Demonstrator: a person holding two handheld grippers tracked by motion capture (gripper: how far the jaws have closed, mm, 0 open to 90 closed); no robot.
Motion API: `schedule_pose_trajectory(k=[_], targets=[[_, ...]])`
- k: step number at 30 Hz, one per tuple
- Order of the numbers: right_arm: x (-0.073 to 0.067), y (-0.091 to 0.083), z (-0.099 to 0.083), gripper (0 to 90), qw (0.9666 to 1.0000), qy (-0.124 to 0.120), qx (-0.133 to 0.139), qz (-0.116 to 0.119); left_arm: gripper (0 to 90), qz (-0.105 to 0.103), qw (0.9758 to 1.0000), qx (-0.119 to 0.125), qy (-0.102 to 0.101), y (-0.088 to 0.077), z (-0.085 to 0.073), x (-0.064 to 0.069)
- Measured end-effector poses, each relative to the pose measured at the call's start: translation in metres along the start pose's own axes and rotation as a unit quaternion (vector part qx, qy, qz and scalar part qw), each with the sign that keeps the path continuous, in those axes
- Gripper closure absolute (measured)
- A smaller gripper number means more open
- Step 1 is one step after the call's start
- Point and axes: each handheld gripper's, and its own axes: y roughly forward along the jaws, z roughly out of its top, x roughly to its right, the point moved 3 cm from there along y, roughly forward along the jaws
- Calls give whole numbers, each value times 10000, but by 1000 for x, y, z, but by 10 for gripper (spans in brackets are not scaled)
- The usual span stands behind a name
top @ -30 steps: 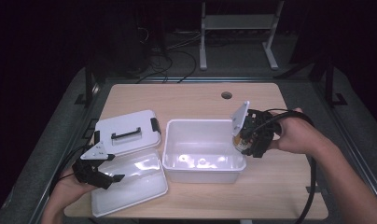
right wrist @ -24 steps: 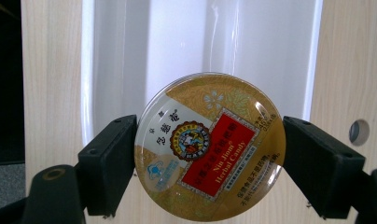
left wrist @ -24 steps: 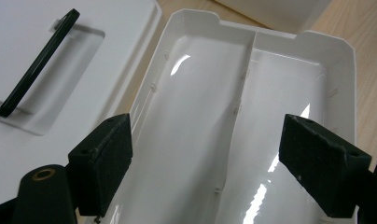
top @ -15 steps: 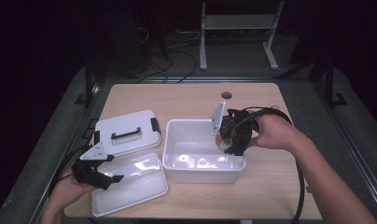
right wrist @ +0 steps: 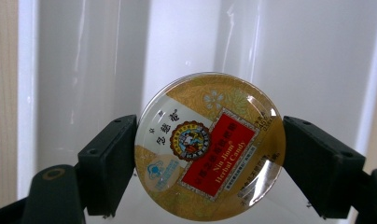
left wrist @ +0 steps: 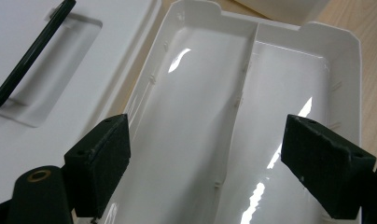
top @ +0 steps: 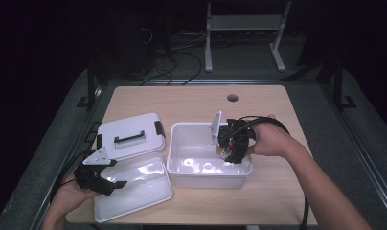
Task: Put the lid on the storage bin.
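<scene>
Right gripper view: candy tin (right wrist: 209,144) between fingers (right wrist: 107,163).

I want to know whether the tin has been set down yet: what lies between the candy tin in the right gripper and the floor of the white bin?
Nothing. In the right gripper view the round candy tin, clamped between the fingers, hangs above the bare floor of the white bin.

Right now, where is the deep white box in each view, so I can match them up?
High view: the deep white box sits at table centre, right of the shallow tray.
Left gripper view: a corner of it shows at the top edge, beyond the shallow tray's far rim.
Right gripper view: its white inner walls stand behind the candy tin.
Shared landmark: the wooden tabletop, beside the box in all three.
</scene>
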Motion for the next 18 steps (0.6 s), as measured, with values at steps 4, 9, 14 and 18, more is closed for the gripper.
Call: schedule_pose_trajectory(k=[4, 9, 14, 18], targets=[[-1, 8, -1, 204, 10000, 13, -39, 52, 153, -20, 10000, -4, -25, 2, -1, 0], [0, 16, -3, 204, 9999, 70, -25, 100, 153, -32, 10000, -23, -64, 3, -4, -2], [1, 27, -5, 203, 9998, 123, -77, 156, 153, -45, 10000, -1, -70, 2, -4, -2], [2, 34, -6, 203, 9996, 135, -85, 218, 153, -68, 10000, 4, -42, 3, -4, -2]])
